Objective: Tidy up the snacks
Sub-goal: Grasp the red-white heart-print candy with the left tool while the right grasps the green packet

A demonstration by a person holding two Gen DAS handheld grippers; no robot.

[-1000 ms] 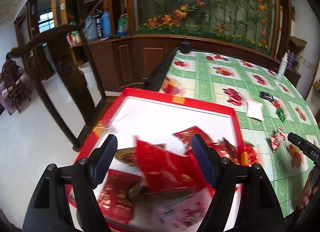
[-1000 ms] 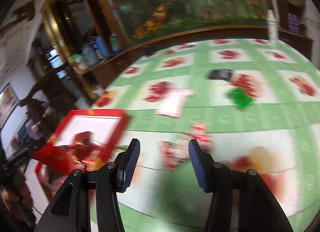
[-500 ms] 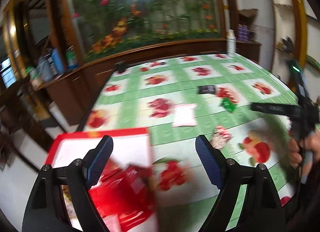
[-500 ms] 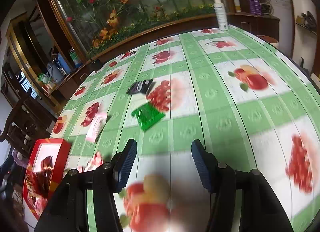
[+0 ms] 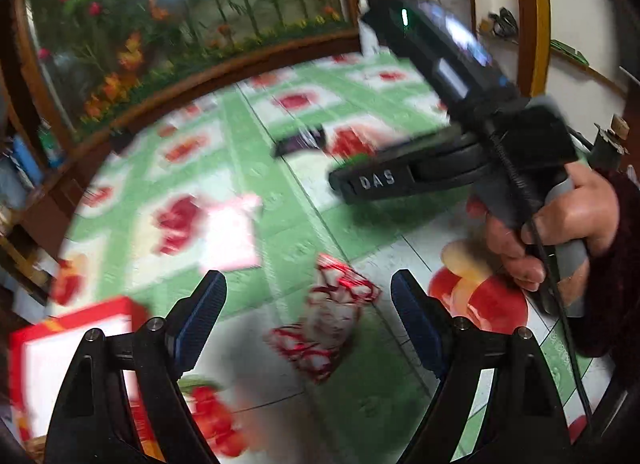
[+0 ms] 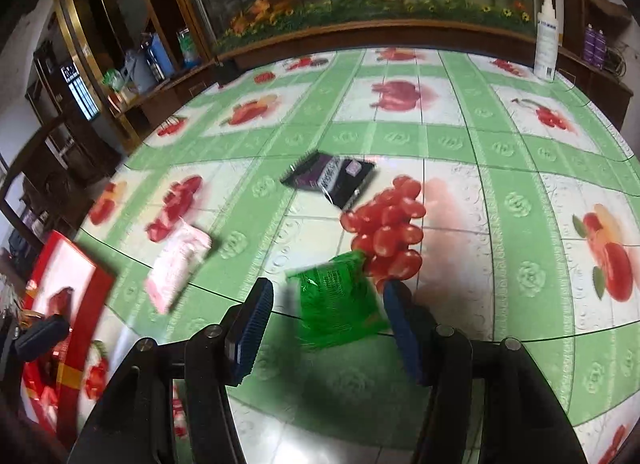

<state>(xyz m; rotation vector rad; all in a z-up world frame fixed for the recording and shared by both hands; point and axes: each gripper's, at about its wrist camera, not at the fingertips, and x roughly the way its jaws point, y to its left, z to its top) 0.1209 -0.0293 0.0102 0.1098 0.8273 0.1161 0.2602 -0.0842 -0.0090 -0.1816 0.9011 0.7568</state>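
My left gripper (image 5: 308, 316) is open and empty above a red-and-white snack packet (image 5: 326, 330) that lies on the table between its fingers. My right gripper (image 6: 326, 324) is open, with a green snack packet (image 6: 338, 306) lying on the table between its fingers. A pink packet (image 6: 176, 264) and a black packet (image 6: 330, 175) lie farther out; both also show in the left wrist view, the pink packet (image 5: 232, 232) and the black packet (image 5: 300, 141). The red box (image 6: 86, 304) with snacks inside stands at the left; it also shows in the left wrist view (image 5: 68, 348).
The table has a green fruit-print cloth (image 6: 460, 143). A white spray bottle (image 6: 546, 39) stands at its far right edge. The hand holding the right gripper (image 5: 536, 232) fills the right of the left wrist view. Wooden cabinets (image 6: 132, 75) and a flower mural stand behind.
My left gripper has swung right from over the red box to over the red-and-white packet. My right gripper has moved across the table to the green packet, which now lies between its fingers.
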